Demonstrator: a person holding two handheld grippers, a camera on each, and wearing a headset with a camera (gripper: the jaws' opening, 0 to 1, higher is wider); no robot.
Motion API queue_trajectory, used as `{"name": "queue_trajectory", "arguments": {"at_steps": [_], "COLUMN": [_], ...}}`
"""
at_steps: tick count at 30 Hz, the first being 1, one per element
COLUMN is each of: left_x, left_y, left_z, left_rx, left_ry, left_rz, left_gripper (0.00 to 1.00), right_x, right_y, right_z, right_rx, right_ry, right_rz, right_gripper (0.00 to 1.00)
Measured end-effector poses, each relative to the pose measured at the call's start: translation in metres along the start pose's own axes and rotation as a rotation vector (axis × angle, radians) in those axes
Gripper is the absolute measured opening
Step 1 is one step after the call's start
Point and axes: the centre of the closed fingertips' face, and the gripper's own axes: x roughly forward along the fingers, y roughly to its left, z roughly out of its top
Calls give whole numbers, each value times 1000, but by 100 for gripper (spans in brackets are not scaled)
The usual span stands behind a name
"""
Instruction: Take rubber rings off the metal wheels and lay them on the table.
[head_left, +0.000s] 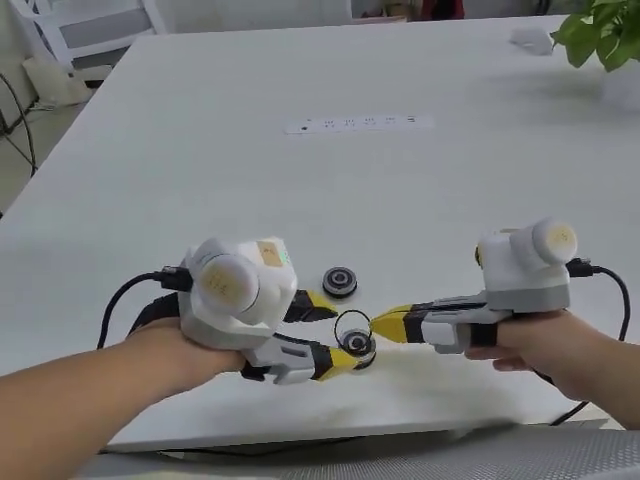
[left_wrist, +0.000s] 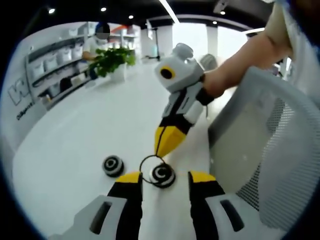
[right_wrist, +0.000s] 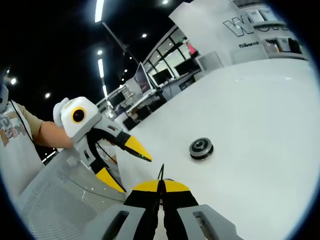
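Observation:
A metal wheel (head_left: 357, 344) (left_wrist: 162, 175) lies near the table's front edge, between the spread yellow tips of my left gripper (head_left: 345, 336) (left_wrist: 165, 178), which is open. A thin black rubber ring (head_left: 351, 324) (left_wrist: 148, 162) stands up beside that wheel, still partly against it. My right gripper (head_left: 376, 326) (right_wrist: 160, 186) is shut on the ring's edge; in the left gripper view its tip (left_wrist: 161, 151) points down at the ring. A second wheel (head_left: 340, 281) (left_wrist: 113, 165) (right_wrist: 201, 148), its black ring still on, rests a little farther back.
A white socket strip (head_left: 358, 124) lies mid-table and a green plant (head_left: 600, 35) stands at the far right corner. The table's front edge (head_left: 330, 428) runs just below both grippers. A mesh chair back (left_wrist: 265, 150) is close behind. Cables trail from both grippers.

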Motion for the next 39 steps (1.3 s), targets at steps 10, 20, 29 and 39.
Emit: {"name": "queue_trajectory", "arguments": {"at_steps": [10, 20, 29, 39], "left_x": [-25, -45, -67, -85], "left_y": [7, 16, 27, 35], "left_z": [10, 4, -11, -22], "left_rx": [-40, -71, -101, -127], "left_ry": [-59, -76, -70, -61], "left_rz": [32, 69, 118, 160], "left_gripper": [44, 46, 48, 50], "right_x": [0, 8, 23, 41], "right_y": [10, 17, 26, 31], "right_z": [13, 24, 28, 28], "right_rx": [-27, -51, -82, -119], "right_ry": [3, 7, 46, 96], "right_rz": [18, 33, 67, 90], "right_gripper": [0, 0, 0, 0]}}
